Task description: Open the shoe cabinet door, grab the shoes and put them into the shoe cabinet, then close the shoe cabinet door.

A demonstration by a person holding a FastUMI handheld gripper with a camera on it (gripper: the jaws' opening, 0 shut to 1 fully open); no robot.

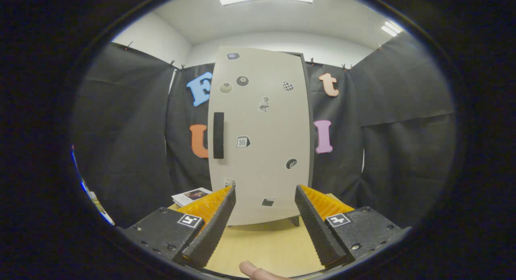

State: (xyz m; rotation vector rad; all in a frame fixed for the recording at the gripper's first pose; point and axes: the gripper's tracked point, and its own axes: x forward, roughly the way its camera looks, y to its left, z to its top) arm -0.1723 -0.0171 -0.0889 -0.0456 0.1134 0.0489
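Left of the fingers, a small book [191, 196] lies on the wooden table [266, 243]. The gripper [265, 219] hangs with its fingers spread wide, nothing between them. Straight ahead, beyond the fingers, stands the shoe cabinet [260, 134], door closed, its dark handle [218, 135] on the left, stickers scattered across it. A fingertip [254, 270] shows below.

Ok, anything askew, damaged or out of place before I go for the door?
Nothing stands out. The cabinet door is shut and upright, its handle straight. The gripper is open, holding nothing, short of the door. A fingertip shows below the fingers.
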